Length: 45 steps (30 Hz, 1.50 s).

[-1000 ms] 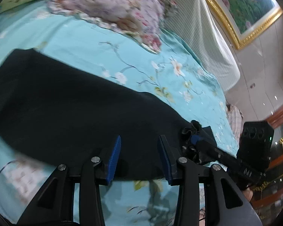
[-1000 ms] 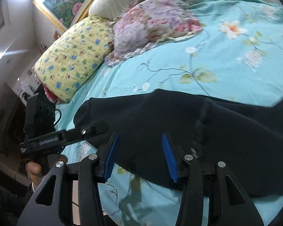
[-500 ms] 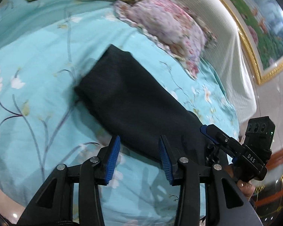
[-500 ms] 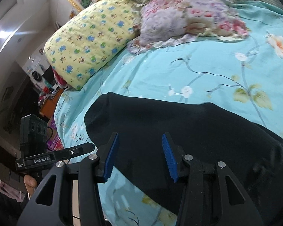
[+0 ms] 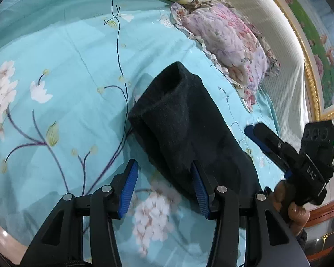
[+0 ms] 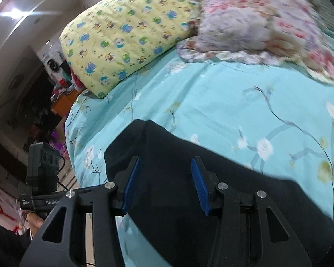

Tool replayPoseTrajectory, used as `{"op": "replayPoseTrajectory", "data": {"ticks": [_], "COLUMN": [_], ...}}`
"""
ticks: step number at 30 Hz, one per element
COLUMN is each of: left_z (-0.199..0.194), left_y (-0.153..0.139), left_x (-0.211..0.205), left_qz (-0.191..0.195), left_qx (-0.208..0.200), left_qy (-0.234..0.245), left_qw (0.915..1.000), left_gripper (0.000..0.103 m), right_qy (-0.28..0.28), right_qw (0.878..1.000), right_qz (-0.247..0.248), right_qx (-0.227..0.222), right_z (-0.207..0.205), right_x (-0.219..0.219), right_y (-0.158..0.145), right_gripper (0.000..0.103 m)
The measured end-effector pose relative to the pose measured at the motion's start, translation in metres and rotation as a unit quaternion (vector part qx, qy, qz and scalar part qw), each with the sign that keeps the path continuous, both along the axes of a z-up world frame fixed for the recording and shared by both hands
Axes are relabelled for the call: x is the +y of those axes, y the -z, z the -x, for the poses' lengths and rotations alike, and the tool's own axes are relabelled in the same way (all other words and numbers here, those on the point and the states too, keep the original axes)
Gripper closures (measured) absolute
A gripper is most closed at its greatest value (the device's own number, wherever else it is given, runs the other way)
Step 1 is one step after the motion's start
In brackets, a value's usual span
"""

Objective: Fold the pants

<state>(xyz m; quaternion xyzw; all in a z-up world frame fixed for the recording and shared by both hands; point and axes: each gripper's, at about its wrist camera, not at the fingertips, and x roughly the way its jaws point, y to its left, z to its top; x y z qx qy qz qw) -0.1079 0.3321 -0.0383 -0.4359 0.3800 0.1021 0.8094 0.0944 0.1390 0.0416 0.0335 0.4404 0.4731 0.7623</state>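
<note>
Both grippers have swung aside; left gripper (image 5: 164, 187) jaws opening, right gripper (image 6: 165, 183) agape, pants (image 5: 187, 129) released folded.

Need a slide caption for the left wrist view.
Left gripper, jaws opening and empty, over folded black pants on floral turquoise bedsheet.

You are looking at matt black knit pants (image 5: 189, 122) lying on a smooth turquoise floral cotton sheet (image 5: 55, 55). At upper right, a glossy gilt picture frame (image 5: 309, 71) is shining above a ribbed cloth headboard (image 5: 278, 33).
</note>
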Motion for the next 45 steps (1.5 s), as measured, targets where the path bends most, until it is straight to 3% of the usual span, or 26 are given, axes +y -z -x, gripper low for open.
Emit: {"op": "replayPoseTrajectory", "data": {"ticks": [11,20,22,23,27,32,45], "left_z": [-0.017,-0.022,-0.024,-0.025,-0.032,-0.033,-0.047], "left_y": [0.01,0.013,0.013,0.012,0.009,-0.003,-0.092], "left_x": [0.008,0.009,0.01,0.01,0.007,0.0,-0.06], "left_qz": [0.011,0.008,0.006,0.003,-0.023,-0.038,-0.091], "left_qx": [-0.007,-0.012,-0.01,-0.01,-0.002,-0.016,-0.099], "left_qy": [-0.013,-0.019,-0.022,-0.023,-0.024,-0.018,0.054], "left_qw": [0.9998,0.9997,0.9997,0.9997,0.9994,0.999,0.9895], "left_gripper": [0.052,0.052,0.052,0.055,0.07,0.079,0.081], "right_qy": [-0.104,-0.181,-0.188,-0.188,-0.178,-0.159,-0.09], "right_qw": [0.994,0.98,0.978,0.978,0.981,0.986,0.994], "right_qz": [0.036,0.079,0.086,0.086,0.064,0.033,-0.061], "right_qx": [-0.001,0.003,0.015,0.019,0.029,0.025,0.004], "right_z": [-0.038,-0.045,-0.047,-0.047,-0.047,-0.042,-0.029], "right_x": [0.066,0.119,0.125,0.126,0.113,0.093,0.006], "right_y": [0.019,0.036,0.043,0.045,0.041,0.021,-0.037], "right_gripper": [0.054,0.054,0.058,0.065,0.077,0.08,0.08]}}
